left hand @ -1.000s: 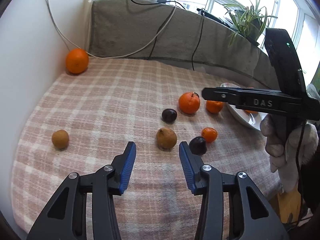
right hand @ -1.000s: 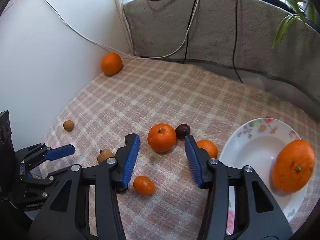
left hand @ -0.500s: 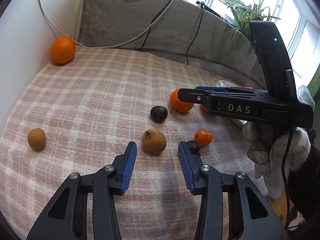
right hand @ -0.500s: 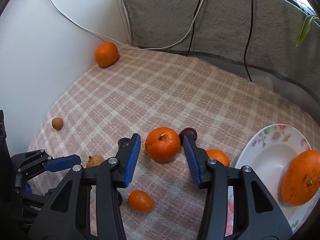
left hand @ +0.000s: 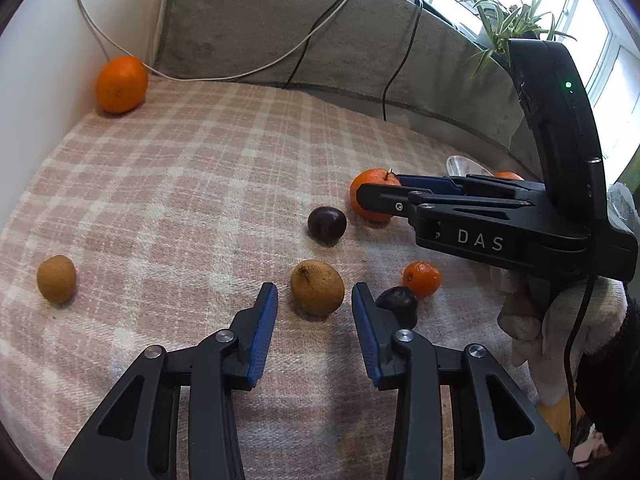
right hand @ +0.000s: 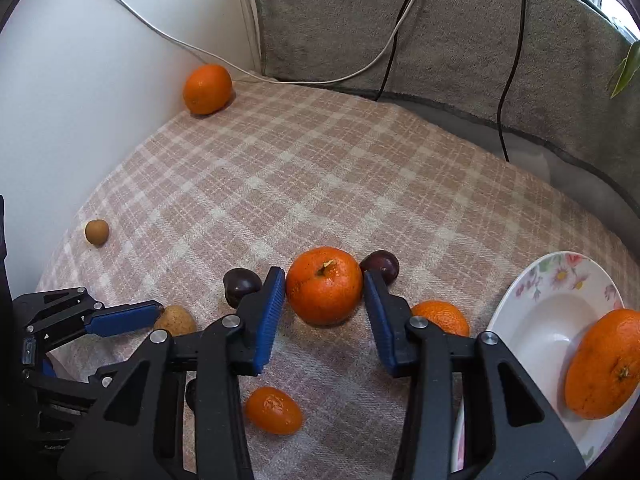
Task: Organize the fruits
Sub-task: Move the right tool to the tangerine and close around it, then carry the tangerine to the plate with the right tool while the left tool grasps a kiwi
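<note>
My right gripper (right hand: 324, 286) is open, its blue pads on either side of a stemmed orange (right hand: 324, 285); whether they touch it I cannot tell. A floral white plate (right hand: 532, 320) at the right holds a large orange (right hand: 604, 364). My left gripper (left hand: 315, 294) is open with a brown pear-like fruit (left hand: 317, 287) just ahead between its fingertips. Dark plums (left hand: 327, 223) (left hand: 398, 304) and a small tangerine (left hand: 421, 279) lie close by. In the left wrist view the right gripper (left hand: 400, 194) reaches around the stemmed orange (left hand: 372, 200).
A lone orange (left hand: 121, 84) sits in the far left corner by the wall. A small brown fruit (left hand: 56, 279) lies at the left. Another tangerine (right hand: 440, 318) lies beside the plate and one (right hand: 273, 410) under my right gripper. Cables hang over the grey cover (right hand: 400, 20) behind.
Both grippers have moved forward and down. The stemmed orange now sits between my right pads, and the brown fruit is nearer my left fingertips.
</note>
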`<state>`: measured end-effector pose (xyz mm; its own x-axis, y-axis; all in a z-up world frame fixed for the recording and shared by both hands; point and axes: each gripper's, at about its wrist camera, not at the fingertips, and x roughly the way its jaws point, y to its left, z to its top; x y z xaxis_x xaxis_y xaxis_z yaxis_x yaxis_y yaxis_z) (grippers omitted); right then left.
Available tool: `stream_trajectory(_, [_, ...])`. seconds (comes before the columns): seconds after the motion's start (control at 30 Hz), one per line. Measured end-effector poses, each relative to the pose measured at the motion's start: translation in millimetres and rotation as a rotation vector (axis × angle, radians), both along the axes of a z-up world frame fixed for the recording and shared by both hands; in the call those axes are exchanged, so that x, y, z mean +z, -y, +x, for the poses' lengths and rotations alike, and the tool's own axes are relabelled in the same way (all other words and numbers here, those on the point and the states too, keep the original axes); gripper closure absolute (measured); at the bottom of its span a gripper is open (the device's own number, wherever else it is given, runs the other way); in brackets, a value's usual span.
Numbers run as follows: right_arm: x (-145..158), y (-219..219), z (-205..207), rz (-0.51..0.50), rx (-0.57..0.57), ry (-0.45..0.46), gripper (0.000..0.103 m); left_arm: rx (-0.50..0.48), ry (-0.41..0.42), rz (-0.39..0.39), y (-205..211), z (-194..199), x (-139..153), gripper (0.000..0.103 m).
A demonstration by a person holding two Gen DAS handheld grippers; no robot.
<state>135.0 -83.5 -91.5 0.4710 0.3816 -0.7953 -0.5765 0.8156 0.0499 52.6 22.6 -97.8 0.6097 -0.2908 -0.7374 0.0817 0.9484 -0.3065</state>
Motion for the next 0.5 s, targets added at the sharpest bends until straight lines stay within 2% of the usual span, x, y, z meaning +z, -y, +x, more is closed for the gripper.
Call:
stream_trajectory(0.1, [0.4, -0.5, 0.2, 0.004, -0.003, -0.003, 0.061, -0.006, -0.005, 0.001, 0.2, 2.9, -1.0, 0.067])
stream_trajectory(0.3, [1.0, 1.6, 0.2, 0.015, -0.002, -0.003, 0.061, -0.01, -0.013, 0.014, 1.2, 4.8, -2.2, 0.077])
stream_trajectory(0.5, [8.6, 8.0, -4.8, 0.045, -0.007, 0.008, 0.062, 0.001, -0.009, 0.002, 0.7, 6.2, -2.3, 0.077])
